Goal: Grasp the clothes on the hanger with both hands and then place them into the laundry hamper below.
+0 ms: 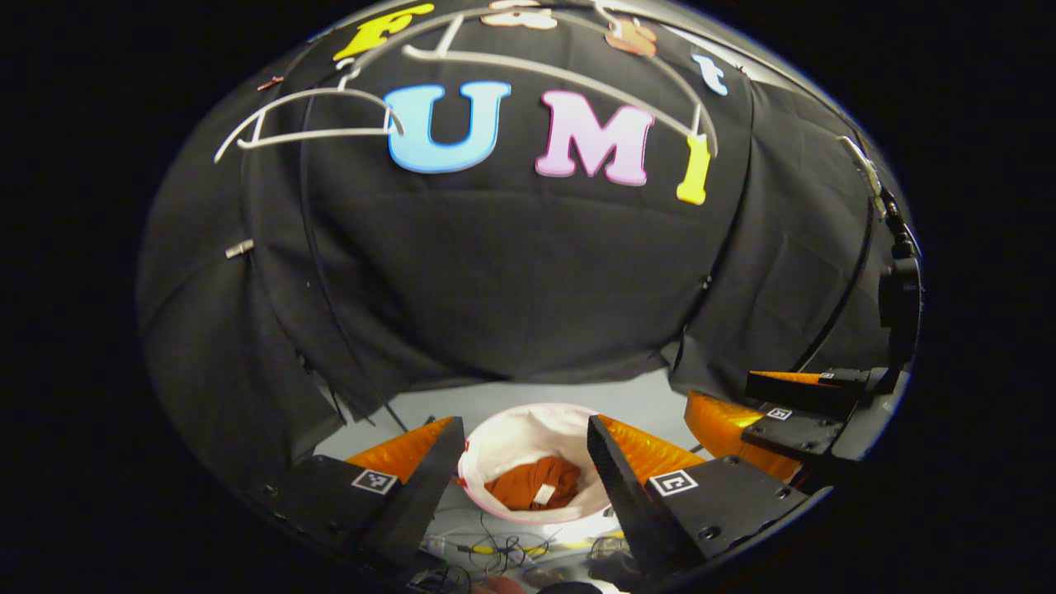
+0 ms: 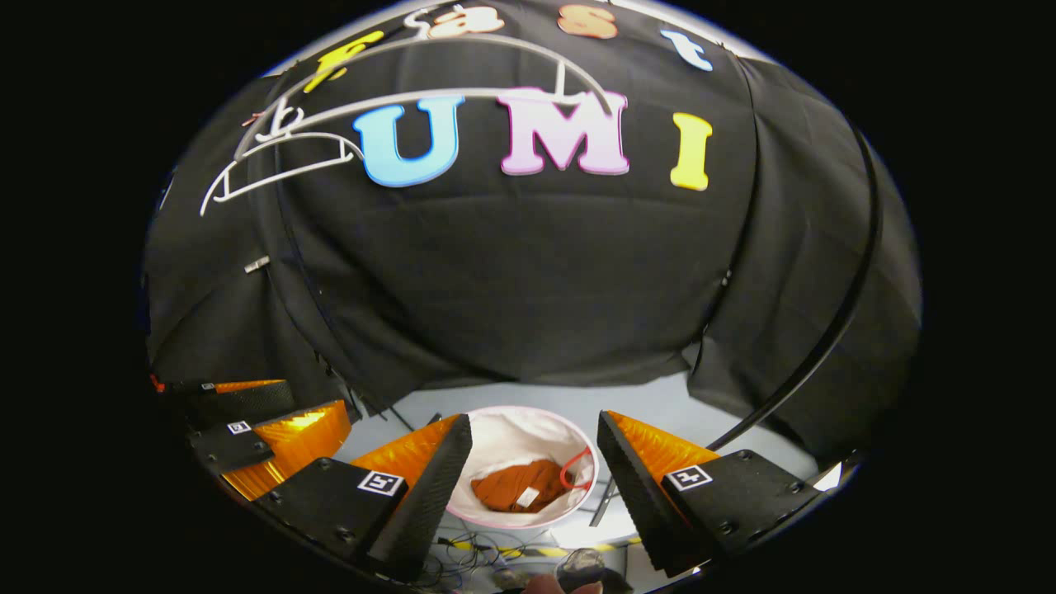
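A rust-orange garment (image 1: 535, 483) lies crumpled inside the round white laundry hamper (image 1: 505, 437) on the floor below. In the right gripper view the same garment (image 2: 516, 485) rests in the hamper (image 2: 516, 433). Bare white hangers (image 1: 544, 73) hang on the rail above, seen too in the right gripper view as hangers (image 2: 437, 97). My left gripper (image 1: 521, 478) is open above the hamper with nothing between its fingers. My right gripper (image 2: 532, 478) is open too, held over the hamper. The right gripper (image 1: 767, 412) shows at the right of the left gripper view; the left gripper (image 2: 264, 429) at the left of the right one.
Loose cables and a yellow-black strip (image 1: 503, 549) lie on the grey floor (image 1: 528, 392) in front of the hamper. A black tube (image 2: 833, 330) runs down the cloth wall at the right. A camera mount (image 1: 899, 280) hangs at the right edge.
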### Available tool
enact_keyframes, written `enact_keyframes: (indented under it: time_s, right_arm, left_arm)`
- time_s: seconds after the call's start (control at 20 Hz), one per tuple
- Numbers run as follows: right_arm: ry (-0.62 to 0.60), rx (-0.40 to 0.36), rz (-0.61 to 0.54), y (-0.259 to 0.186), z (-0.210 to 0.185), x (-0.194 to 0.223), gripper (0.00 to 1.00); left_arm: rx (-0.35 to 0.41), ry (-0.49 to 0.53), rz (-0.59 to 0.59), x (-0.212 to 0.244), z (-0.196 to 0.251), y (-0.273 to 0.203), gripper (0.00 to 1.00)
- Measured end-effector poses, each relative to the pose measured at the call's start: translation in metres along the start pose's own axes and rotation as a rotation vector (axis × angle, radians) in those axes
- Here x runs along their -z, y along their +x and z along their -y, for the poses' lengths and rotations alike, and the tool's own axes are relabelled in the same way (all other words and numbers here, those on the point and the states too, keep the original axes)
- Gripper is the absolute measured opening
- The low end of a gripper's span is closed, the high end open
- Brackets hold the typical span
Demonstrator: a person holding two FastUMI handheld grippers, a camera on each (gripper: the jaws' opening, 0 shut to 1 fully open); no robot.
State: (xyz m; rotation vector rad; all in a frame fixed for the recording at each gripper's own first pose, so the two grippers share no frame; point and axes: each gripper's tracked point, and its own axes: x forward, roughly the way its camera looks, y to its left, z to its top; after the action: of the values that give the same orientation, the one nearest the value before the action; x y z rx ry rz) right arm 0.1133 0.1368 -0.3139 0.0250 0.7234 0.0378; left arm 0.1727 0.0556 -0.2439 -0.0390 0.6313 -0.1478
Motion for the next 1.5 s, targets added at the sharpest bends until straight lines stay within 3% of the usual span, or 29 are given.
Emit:
enact_keyframes:
  time_s: [0.4,0.8,1.0,1.15,1.4,1.45,1.5]
  right_arm:
    - [-0.001,-0.026,0.249,-0.091,-0.001,-0.087,0.99]
    - [-0.01,-0.077,0.443,-0.179,0.024,-0.153,0.99]
    - [-0.016,-0.094,0.525,-0.211,0.035,-0.172,0.99]
    - [-0.029,-0.121,0.569,-0.235,0.035,-0.181,0.98]
    - [-0.054,-0.165,0.641,-0.265,0.026,-0.192,0.94]
    - [-0.057,-0.163,0.645,-0.266,0.028,-0.191,1.0]
    - [-0.053,-0.171,0.644,-0.269,0.027,-0.189,0.99]
  left_arm:
    - [0.001,0.071,0.278,-0.084,0.016,-0.095,0.95]
    - [-0.06,0.069,0.445,-0.139,0.033,-0.177,0.91]
    - [-0.078,0.047,0.539,-0.152,0.045,-0.221,0.92]
    - [-0.135,0.087,0.598,-0.158,0.052,-0.252,0.92]
    - [-0.153,0.07,0.636,-0.163,0.06,-0.278,0.92]
    - [-0.156,0.067,0.64,-0.164,0.06,-0.281,0.92]
    - [-0.163,0.065,0.64,-0.164,0.06,-0.283,0.93]
